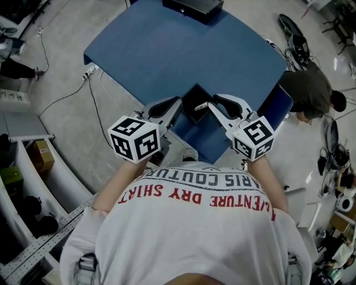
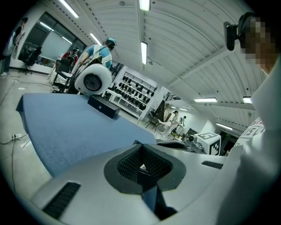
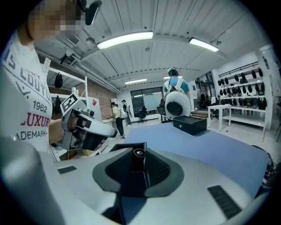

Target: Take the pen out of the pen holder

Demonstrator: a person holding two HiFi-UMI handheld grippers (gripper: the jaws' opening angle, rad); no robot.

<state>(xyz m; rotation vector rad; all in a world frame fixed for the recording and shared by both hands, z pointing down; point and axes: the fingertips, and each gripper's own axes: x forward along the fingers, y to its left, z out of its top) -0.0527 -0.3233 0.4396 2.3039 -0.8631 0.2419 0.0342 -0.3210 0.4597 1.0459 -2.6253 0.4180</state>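
Just inside the near edge of the blue, felt-like table (image 1: 167, 50), a square black pen holder (image 1: 193, 98) is seen from above, open at the top and flanked by both grippers. The left gripper (image 2: 142, 160), of smooth grey plastic with black ribbed pads, is clenched on a thin dark wall of the holder. The right gripper (image 3: 139, 161) is closed on the pen (image 3: 139, 153), a slim black cylinder with a glossy rounded end, which is held upright between the ribbed pads at the holder's mouth; its lower part is hidden by the jaws. A white cube with black square markers is carried on each gripper. A flat black box (image 1: 194, 6) is set at the table's far end.
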